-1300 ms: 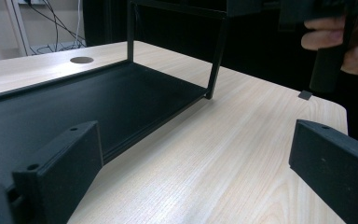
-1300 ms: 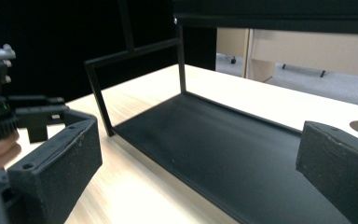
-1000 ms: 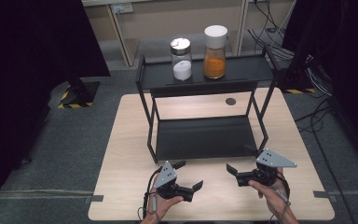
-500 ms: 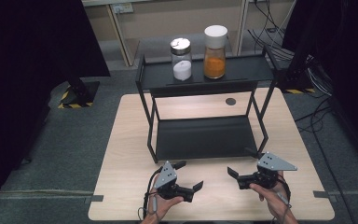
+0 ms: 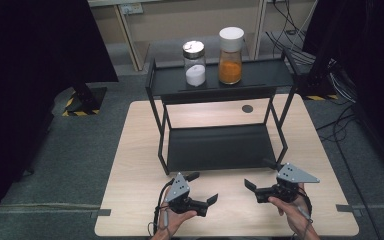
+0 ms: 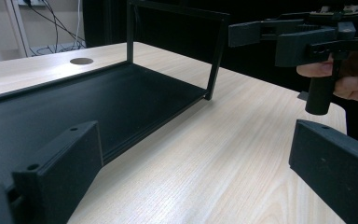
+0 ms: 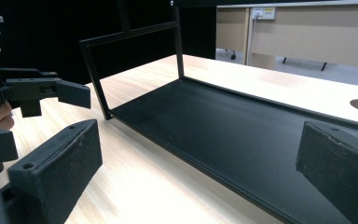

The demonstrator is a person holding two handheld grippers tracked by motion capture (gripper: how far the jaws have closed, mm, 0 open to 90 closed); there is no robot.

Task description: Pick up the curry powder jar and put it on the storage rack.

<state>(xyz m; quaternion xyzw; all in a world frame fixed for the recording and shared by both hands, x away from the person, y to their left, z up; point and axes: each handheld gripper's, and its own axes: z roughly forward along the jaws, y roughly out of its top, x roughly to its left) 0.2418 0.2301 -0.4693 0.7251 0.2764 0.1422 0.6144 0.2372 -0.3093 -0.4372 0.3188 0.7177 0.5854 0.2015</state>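
A black two-tier rack stands on the wooden table. Its top shelf carries a glass jar of white powder with a silver lid and a taller jar of orange powder with a white lid. The lower shelf is bare. In front of the rack my left gripper is open and holds nothing. It faces my right gripper, also open with nothing in it. In the left gripper view my own gripper spreads over bare wood, with the right gripper beyond. The right gripper view looks past my own gripper along the lower shelf, with the left gripper at the left.
A round cable hole sits in the table behind the rack. Dark curtains flank the table on both sides, and cables lie on the floor at the far right. Bare wood lies between the grippers and the rack's front legs.
The right gripper has sunk slightly toward the table. The left gripper and both jars have stayed put.
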